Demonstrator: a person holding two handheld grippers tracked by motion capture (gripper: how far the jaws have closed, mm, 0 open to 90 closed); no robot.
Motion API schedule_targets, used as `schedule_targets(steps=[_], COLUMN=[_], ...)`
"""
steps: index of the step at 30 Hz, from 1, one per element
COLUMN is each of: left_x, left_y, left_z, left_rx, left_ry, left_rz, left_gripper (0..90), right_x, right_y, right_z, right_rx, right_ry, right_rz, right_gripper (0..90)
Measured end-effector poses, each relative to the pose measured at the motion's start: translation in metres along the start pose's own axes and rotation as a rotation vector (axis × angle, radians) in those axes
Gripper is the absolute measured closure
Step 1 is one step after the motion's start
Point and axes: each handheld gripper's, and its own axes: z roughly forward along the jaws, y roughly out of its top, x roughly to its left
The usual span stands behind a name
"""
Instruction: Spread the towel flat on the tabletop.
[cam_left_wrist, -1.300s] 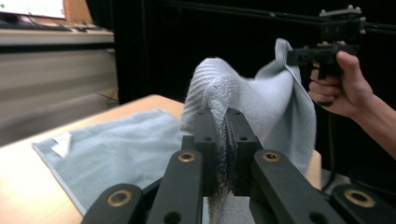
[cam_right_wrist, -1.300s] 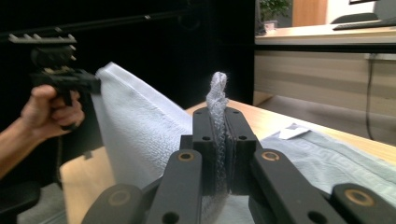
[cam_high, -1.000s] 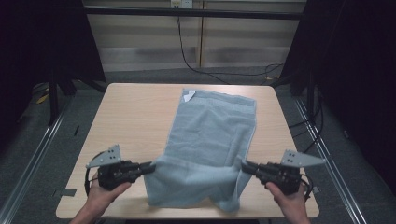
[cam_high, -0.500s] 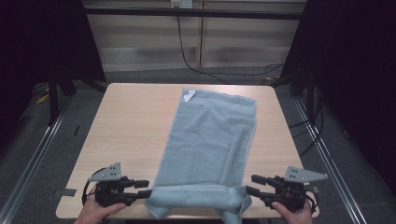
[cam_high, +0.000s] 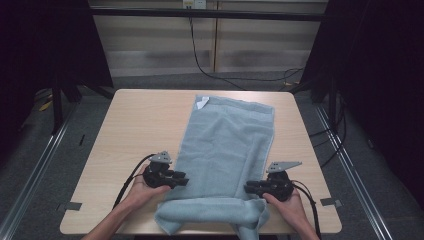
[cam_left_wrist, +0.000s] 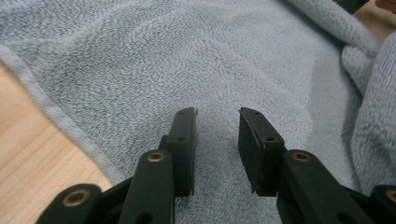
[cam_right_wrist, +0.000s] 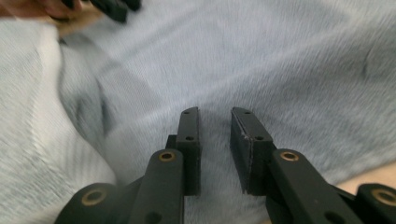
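A light blue-grey towel (cam_high: 227, 145) lies lengthwise down the wooden table (cam_high: 135, 125), with a white tag (cam_high: 202, 103) at its far corner. Its near end is bunched in a thick fold (cam_high: 210, 212) that hangs over the front edge. My left gripper (cam_high: 184, 181) rests at the towel's left edge, just beyond the fold. In the left gripper view it (cam_left_wrist: 217, 114) is open over the towel (cam_left_wrist: 187, 56) with nothing between the jaws. My right gripper (cam_high: 248, 188) sits at the towel's right side. It (cam_right_wrist: 215, 112) is open too, low over the cloth (cam_right_wrist: 289, 60).
Bare tabletop lies left of the towel, and a narrower strip (cam_high: 295, 145) lies to its right. Dark cables (cam_high: 215, 70) run along the floor behind the table. Metal rails (cam_high: 35, 165) flank both sides. Each gripper trails a black cable (cam_high: 127, 182) toward the front edge.
Both grippers carried the towel's near end toward the front edge, lowered it and let go. They are open now and have moved slightly forward, leaving the fold bunched at the edge.
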Motion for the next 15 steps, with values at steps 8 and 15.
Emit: schedule_targets(steps=[8,15], left_x=[-0.017,-0.040], left_y=[-0.028,-0.052], left_z=[-0.026,-0.048], left_rx=[0.002,0.019], left_ry=[0.033,0.007], left_rz=[0.019,0.017], left_gripper=[70.4,70.5], right_x=[0.001,0.011], right_y=[-0.028,-0.045], right_z=[-0.020,-0.035], right_rx=[0.041,0.034], right_ry=[-0.049,-0.054], right_rz=[0.019,0.024], right_gripper=[76.0,76.0])
